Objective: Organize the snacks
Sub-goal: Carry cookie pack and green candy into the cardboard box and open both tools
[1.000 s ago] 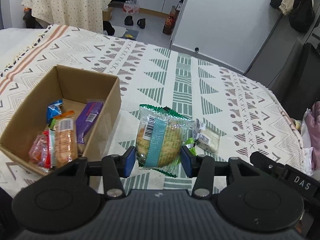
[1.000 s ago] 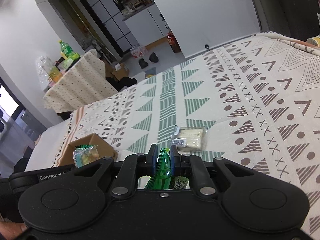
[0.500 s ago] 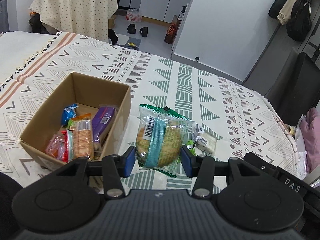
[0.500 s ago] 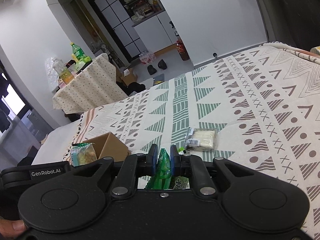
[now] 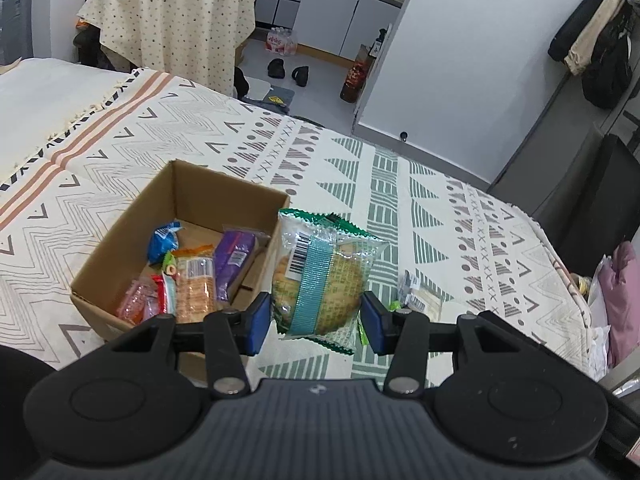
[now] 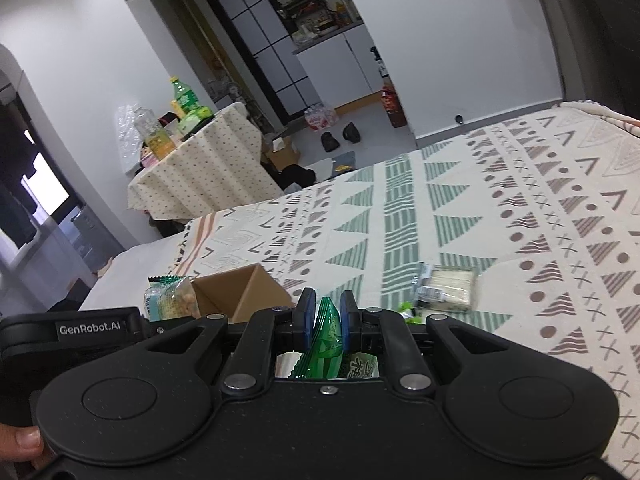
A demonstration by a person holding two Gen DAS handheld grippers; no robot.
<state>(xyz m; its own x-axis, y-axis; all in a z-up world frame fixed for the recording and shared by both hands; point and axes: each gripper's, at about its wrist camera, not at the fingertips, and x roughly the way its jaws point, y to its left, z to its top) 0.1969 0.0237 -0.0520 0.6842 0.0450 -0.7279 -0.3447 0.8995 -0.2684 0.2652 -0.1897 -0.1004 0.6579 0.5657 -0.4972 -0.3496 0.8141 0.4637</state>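
Observation:
My left gripper (image 5: 316, 322) is shut on a clear-wrapped pastry with a teal band (image 5: 320, 280), held in the air just right of the cardboard box (image 5: 120, 236). The box holds several snacks, among them a purple bar (image 5: 234, 252) and an orange cracker pack (image 5: 196, 288). My right gripper (image 6: 325, 324) is shut on a thin green packet (image 6: 326, 340) above the patterned cloth (image 6: 520, 220). A pale wafer pack (image 6: 448, 286) lies on the cloth ahead of it; in the left wrist view the wafer pack (image 5: 420, 300) shows past the right finger. The pastry (image 6: 172, 300) and box (image 6: 240, 292) appear low left.
A small round table with a dotted cloth (image 5: 176, 28) carries bottles beyond the bed's far edge. Shoes (image 5: 288, 70) and a bottle (image 5: 356, 76) stand on the floor. Clothes hang at the right (image 5: 592, 40). A pink bag (image 5: 620, 304) lies by the right edge.
My left gripper, still holding the pastry, has risen and drawn back, so the box sits closer to the pastry in view. My right gripper has lifted slightly with the green packet.

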